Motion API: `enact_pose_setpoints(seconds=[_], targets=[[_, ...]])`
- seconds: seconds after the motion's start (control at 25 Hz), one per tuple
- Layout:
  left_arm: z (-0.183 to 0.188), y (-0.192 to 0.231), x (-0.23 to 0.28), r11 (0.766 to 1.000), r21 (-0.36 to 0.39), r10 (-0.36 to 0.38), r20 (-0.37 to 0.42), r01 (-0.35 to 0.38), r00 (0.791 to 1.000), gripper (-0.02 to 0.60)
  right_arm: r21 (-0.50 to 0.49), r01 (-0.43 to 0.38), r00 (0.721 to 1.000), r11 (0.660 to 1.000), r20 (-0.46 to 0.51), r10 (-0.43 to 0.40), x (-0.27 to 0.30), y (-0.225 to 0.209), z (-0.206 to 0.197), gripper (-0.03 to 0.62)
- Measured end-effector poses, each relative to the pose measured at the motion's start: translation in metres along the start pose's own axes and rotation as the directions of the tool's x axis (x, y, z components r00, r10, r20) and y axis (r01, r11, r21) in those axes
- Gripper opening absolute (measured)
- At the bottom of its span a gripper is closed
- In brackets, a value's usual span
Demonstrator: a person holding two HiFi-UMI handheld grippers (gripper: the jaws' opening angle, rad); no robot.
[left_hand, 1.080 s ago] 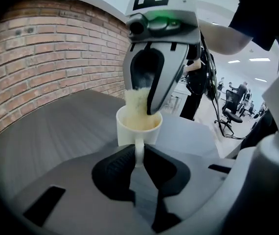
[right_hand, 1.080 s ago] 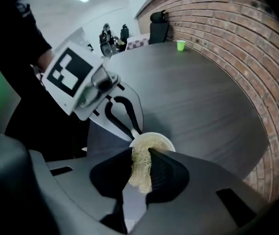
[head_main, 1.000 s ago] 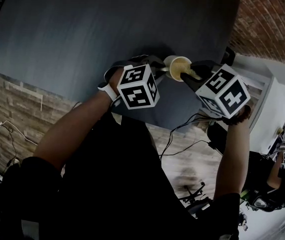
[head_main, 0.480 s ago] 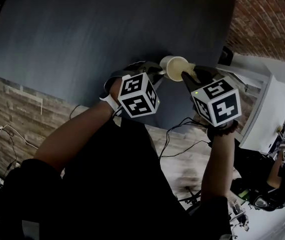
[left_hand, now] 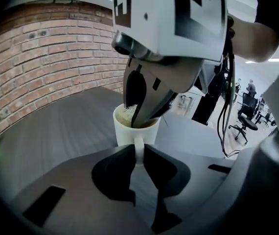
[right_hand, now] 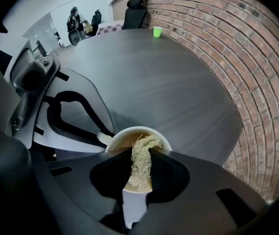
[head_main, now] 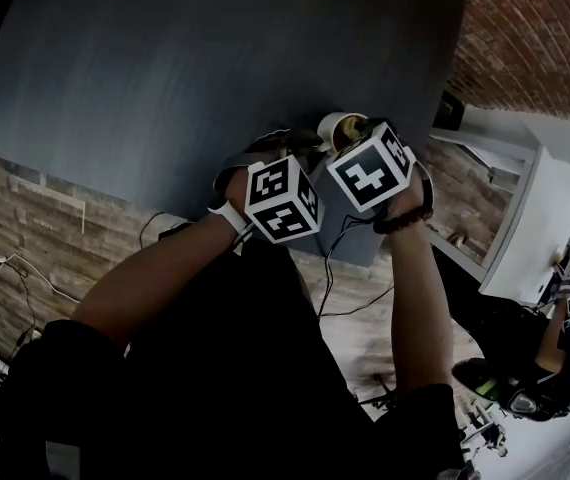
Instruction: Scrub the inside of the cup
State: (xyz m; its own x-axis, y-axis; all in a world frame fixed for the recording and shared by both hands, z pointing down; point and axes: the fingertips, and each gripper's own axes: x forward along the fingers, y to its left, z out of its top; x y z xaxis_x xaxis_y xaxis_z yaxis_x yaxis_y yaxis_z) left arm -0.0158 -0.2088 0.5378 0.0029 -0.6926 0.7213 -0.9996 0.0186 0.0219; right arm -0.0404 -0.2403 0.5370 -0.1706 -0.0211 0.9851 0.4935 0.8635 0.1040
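Note:
A white cup [head_main: 335,125] stands near the front edge of the dark table [head_main: 165,68]. My left gripper [head_main: 314,147] is shut on the cup's handle [left_hand: 139,149], with its jaws on either side. From above, my right gripper [head_main: 351,136] reaches steeply down into the cup and is shut on a pale fibrous scrubber [right_hand: 140,161]. The scrubber hangs inside the cup [right_hand: 138,132] against its wall, and its top shows at the rim [left_hand: 127,113]. In the left gripper view, the right gripper [left_hand: 143,112] hides most of the cup's mouth.
A brick wall [right_hand: 227,58] runs along the table's right side. On the far end of the table stand a small green cup [right_hand: 157,31] and an office chair [right_hand: 134,11]. Cables [head_main: 350,268] hang below the front edge, with people and chairs beyond [left_hand: 249,111].
My right gripper has swung from the right of the cup to above it and tipped steeply down, carrying the scrubber deeper into the cup. The left gripper and cup hold still.

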Motion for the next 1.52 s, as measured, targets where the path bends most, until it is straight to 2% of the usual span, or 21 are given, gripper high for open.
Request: enact_pose_setpoints(seconds=[0.16,0.36,0.48,0.56,0.6,0.72,0.8,0.92,1.04,1.12,1.2,1.28,1.32,1.4,1.52], targets=[[-0.002,0.000,0.000,1.000,-0.015,0.007,-0.008,-0.007,1.000,0.063,-0.031,0.072,0.997,0.997,0.028,-0.071,-0.033,-0.007,0.000,0.083],[0.000,0.001,0.001,0.999,-0.039,-0.002,-0.002,0.002,1.000,0.068,0.033,0.166,0.978,0.986,0.124,-0.169,-0.092,-0.023,-0.006,0.083],[0.002,0.002,-0.002,0.999,-0.042,-0.016,0.009,0.016,1.000,0.166,0.103,0.229,0.953,0.968,0.180,-0.244,-0.124,-0.035,-0.016,0.083],[0.003,0.003,-0.006,0.999,-0.045,-0.023,0.021,0.024,1.000,0.193,0.166,0.235,0.930,0.958,0.248,-0.271,-0.144,-0.037,-0.020,0.083],[0.004,0.004,-0.009,0.999,-0.045,-0.025,0.030,0.026,0.999,0.198,0.199,0.223,0.911,0.954,0.305,-0.277,-0.153,-0.037,-0.020,0.083],[0.008,0.011,-0.024,0.999,-0.043,-0.014,0.066,0.017,0.998,0.201,0.309,0.126,0.829,0.943,0.489,-0.271,-0.176,-0.032,-0.023,0.083],[0.013,0.018,-0.037,0.998,-0.054,-0.006,0.095,0.012,0.995,0.201,0.388,0.057,0.781,0.920,0.557,-0.283,-0.186,-0.032,-0.032,0.083],[0.019,0.026,-0.056,0.994,-0.104,-0.025,0.122,0.038,0.992,0.201,0.478,-0.009,0.720,0.878,0.613,-0.326,-0.195,-0.034,-0.048,0.083],[0.030,0.032,-0.086,0.988,-0.147,-0.022,0.158,0.045,0.987,0.201,0.524,-0.090,0.649,0.847,0.676,-0.350,-0.206,-0.029,-0.055,0.083],[0.041,0.037,-0.110,0.992,-0.123,0.013,0.188,0.010,0.982,0.199,0.556,-0.114,0.616,0.823,0.690,-0.381,-0.210,-0.028,-0.059,0.083],[0.055,0.039,-0.132,0.997,-0.075,0.043,0.221,-0.027,0.974,0.172,0.582,-0.088,0.605,0.808,0.676,-0.421,-0.213,-0.029,-0.066,0.083],[0.071,0.037,-0.151,0.998,-0.041,0.052,0.265,-0.043,0.963,0.109,0.601,-0.080,0.589,0.795,0.672,-0.449,-0.218,-0.029,-0.072,0.083],[0.079,0.035,-0.159,0.999,-0.034,0.050,0.291,-0.042,0.955,0.085,0.609,-0.096,0.572,0.787,0.681,-0.457,-0.223,-0.028,-0.075,0.083],[0.097,0.029,-0.174,0.999,-0.030,0.050,0.352,-0.042,0.935,0.055,0.623,-0.148,0.513,0.768,0.712,-0.479,-0.235,-0.025,-0.079,0.083],[0.128,0.024,-0.193,0.997,-0.043,0.078,0.469,-0.065,0.880,0.026,0.631,-0.216,0.405,0.745,0.752,-0.520,-0.256,-0.023,-0.084,0.083]])
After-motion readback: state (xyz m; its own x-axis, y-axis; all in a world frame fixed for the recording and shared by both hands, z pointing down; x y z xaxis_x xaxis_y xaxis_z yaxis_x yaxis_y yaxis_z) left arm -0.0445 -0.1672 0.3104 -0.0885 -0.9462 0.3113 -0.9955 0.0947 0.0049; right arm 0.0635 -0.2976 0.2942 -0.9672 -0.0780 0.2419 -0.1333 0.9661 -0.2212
